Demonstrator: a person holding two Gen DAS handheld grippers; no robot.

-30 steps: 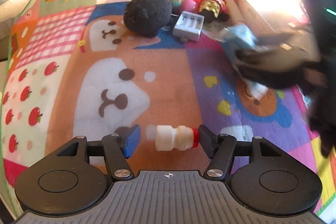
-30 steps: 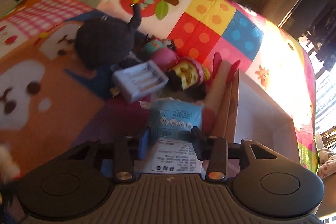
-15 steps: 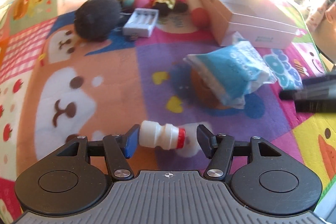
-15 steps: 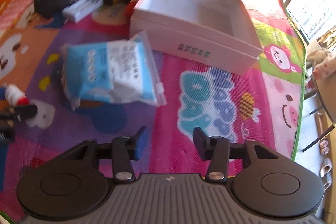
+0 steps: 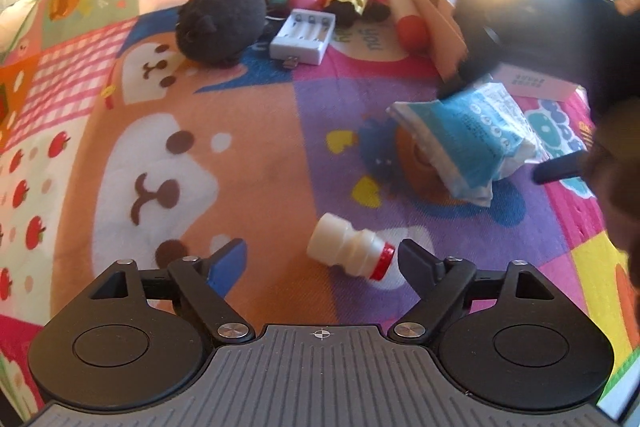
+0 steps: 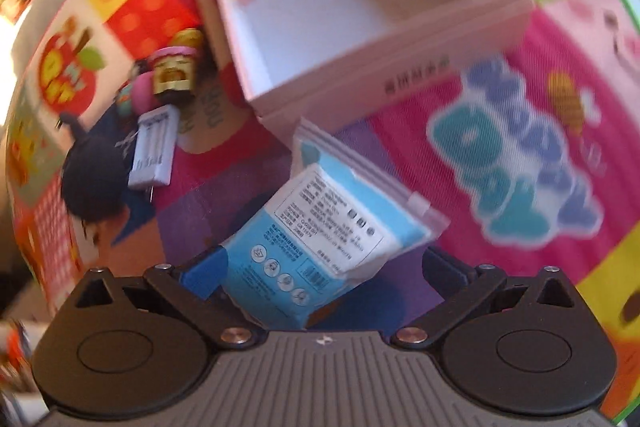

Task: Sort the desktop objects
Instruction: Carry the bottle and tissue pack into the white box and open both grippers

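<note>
White bottle [image 5: 349, 247] lies loose btw our left gripper [image 5: 322, 261] jaws, just opened, cap by right finger. Right gripper [image 6: 322, 267], just opened wide, straddles blue packet [image 6: 320, 239] on mat [image 5: 256, 163], w/o squeezing.

Two wrist fisheyes, each looking steeply down along own gripper onto play mat [image 5: 248, 163]. Left view: close over mat, facing far pile of toys. Right view: close, tilted, blurred, facing white box [image 6: 360, 27]. Shared: blue pack [image 5: 472, 139], battery charger [image 5: 304, 37], black plush [image 5: 220, 23], white box.
</note>
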